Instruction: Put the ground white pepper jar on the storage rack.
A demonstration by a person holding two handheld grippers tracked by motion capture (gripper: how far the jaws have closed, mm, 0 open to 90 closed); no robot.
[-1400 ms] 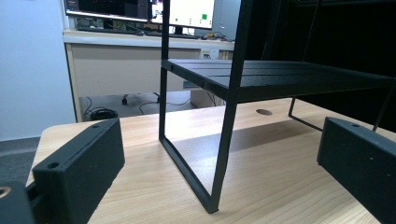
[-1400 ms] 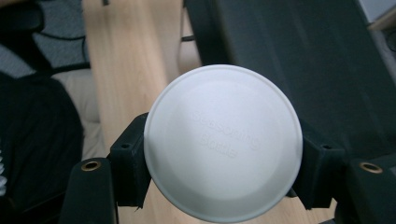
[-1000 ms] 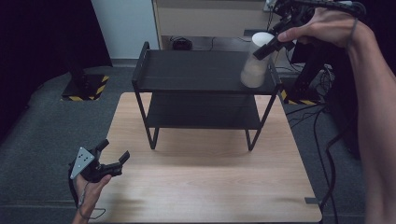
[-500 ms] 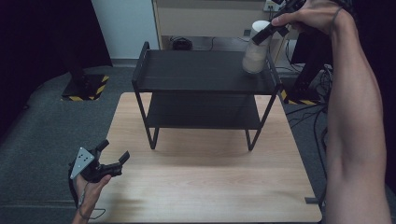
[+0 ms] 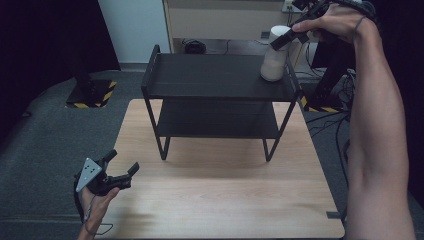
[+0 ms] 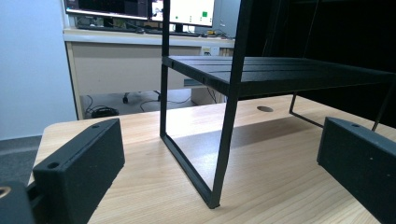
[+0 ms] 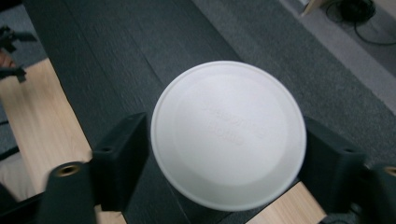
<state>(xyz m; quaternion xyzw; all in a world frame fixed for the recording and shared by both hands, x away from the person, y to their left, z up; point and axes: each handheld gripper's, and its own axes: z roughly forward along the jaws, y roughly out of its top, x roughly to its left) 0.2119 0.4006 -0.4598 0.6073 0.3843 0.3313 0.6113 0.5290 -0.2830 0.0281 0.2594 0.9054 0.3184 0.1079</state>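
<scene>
A white lidded cup (image 5: 274, 57) stands nearly upright at the right rear of the black rack's top shelf (image 5: 215, 77). My right gripper (image 5: 284, 38) is shut on its upper part. I cannot tell whether its base touches the shelf. In the right gripper view the round white lid (image 7: 229, 133) sits between the two jaws of my right gripper (image 7: 224, 156), above the dark shelf (image 7: 116, 60). My left gripper (image 5: 122, 161) rests open and holds nothing by the table's front left corner. In its own view the left gripper (image 6: 219, 158) faces the rack's leg (image 6: 226, 140).
The two-tier rack stands on the far half of the wooden table (image 5: 225, 200). Behind the table are a beige desk (image 5: 220, 20) and floor cables. A person's long right forearm (image 5: 377, 150) crosses the right side.
The right arm carried the cup a little farther back over the top shelf and turned it from tilted to nearly upright. The left gripper stayed still.
</scene>
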